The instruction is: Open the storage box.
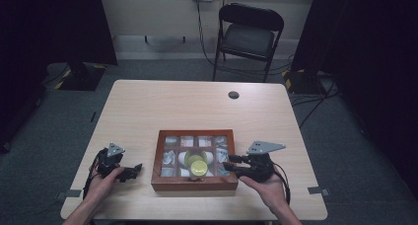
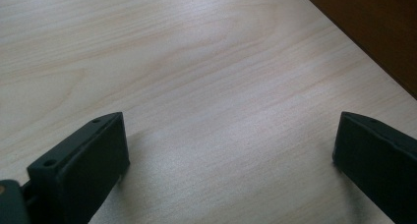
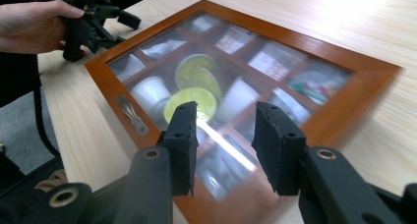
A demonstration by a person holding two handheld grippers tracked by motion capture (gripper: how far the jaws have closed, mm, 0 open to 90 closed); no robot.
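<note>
the wooden box sits on the table at the near-middle part, between the two grippers, its glass lid down and flat. it is a shallow rectangle whose long axis runs from one gripper toward the other, parallel to the near table edge; its small metal handle is on the long side that faces the person. under the glass, dividers split the box into small compartments, with pale capsules and two yellow-green lidded capsules near the middle, just behind the handle side. the right gripper hovers just beside the box's right end, its tips reaching over that edge and pointing toward the box; in the right gripper view its jaws stand partly apart above the glass with nothing between them. the left gripper rests near the box's left end, pointing toward it but apart from it; in the left gripper view its jaws are spread wide over bare wood, empty, with a corner of the box beyond.
</note>
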